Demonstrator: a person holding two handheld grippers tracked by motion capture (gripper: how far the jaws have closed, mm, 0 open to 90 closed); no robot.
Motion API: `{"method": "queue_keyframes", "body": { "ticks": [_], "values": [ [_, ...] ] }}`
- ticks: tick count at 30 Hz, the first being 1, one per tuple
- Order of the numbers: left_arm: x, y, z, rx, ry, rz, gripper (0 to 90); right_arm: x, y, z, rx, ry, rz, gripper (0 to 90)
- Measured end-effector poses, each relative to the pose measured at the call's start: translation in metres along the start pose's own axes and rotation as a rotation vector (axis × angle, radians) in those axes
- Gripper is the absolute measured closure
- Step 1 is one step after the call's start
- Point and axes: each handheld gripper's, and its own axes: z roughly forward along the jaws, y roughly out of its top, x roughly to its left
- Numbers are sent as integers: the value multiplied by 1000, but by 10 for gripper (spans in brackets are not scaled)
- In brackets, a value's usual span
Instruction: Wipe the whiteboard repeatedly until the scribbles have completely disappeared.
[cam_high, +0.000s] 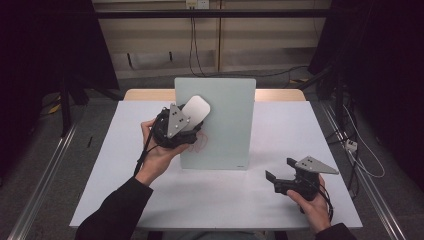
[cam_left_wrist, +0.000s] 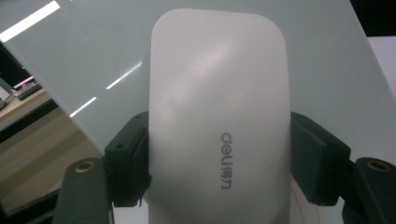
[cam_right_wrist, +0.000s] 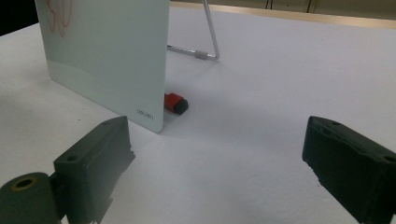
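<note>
A pale glass writing board (cam_high: 225, 125) stands upright on the white table, propped by a wire stand (cam_right_wrist: 210, 44) behind it. Red scribbles (cam_high: 201, 143) mark its lower left face. My left gripper (cam_high: 187, 121) is raised in front of the board and is shut on a white oblong eraser (cam_left_wrist: 217, 121), whose flat face lies against the board near the scribbles. My right gripper (cam_high: 280, 170) rests low at the table's front right, open, with nothing between its black pads (cam_right_wrist: 95, 158). The board's lower corner (cam_right_wrist: 149, 114) stands ahead of it.
A small red and black object (cam_right_wrist: 176, 103) lies on the table behind the board's corner. The white table (cam_high: 280, 135) ends in a wooden strip at the back. Cables (cam_high: 350, 145) trail on the floor to the right.
</note>
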Motion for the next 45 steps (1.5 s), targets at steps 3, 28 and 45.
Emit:
{"method": "queue_keyframes", "body": {
  "ticks": [3,28,45],
  "values": [
    [-7,-5,2,12,-14,13,302,0,0,0,0,0,-1,78],
    [-24,-15,4,69,-84,26,303,0,0,0,-1,0,0,78],
    [25,16,-7,3,67,-24,303,0,0,0,-1,1,2,77]
  ]
}}
